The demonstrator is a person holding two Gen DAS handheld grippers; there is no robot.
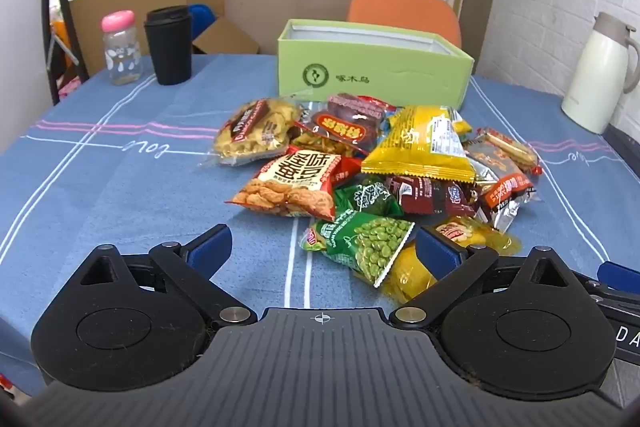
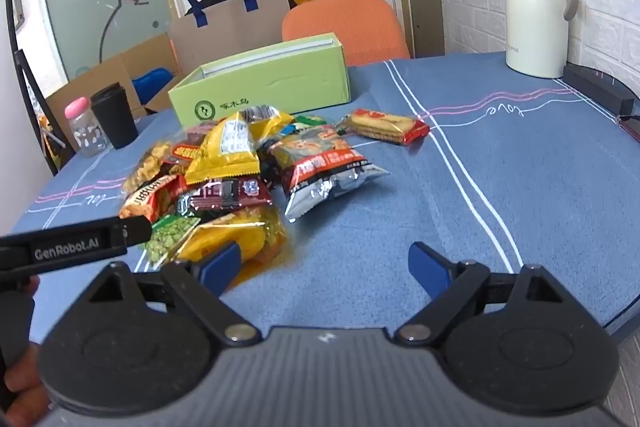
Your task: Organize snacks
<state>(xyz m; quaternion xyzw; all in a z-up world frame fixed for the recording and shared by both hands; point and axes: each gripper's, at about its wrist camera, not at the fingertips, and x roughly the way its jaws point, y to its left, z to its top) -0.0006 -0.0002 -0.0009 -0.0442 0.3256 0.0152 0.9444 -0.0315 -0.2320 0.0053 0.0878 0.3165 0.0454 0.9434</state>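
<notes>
Snack packets heaped loose at centre frame on the blue-clothed surface, just below the open green box at upper centre; lid off and cavity bare to judge by the white inner wall, presumably set there as the receiving container. Black cup and pink-capped bottle parked at upper left, white jug at right edge, all well apart from the heap, probably kept out of the working zone.

Left claw at lower centre, spread wide, holding nothing, tilted down toward the heap. Green pea packet lying between the blue pads, nearer the right-hand pad; pads not pressing on it. Yellow translucent packet partly behind that pad.

Right claw at lower centre of the right wrist view, likewise spread wide and empty; bare cloth between its pads. Heap there at centre left, the yellow translucent packet just above the left-hand pad. Biscuit packet lying apart at upper centre, near the box. Body of the left claw crossing the left edge.

Judged stage: sorting not yet begun, first pick pending.
</notes>
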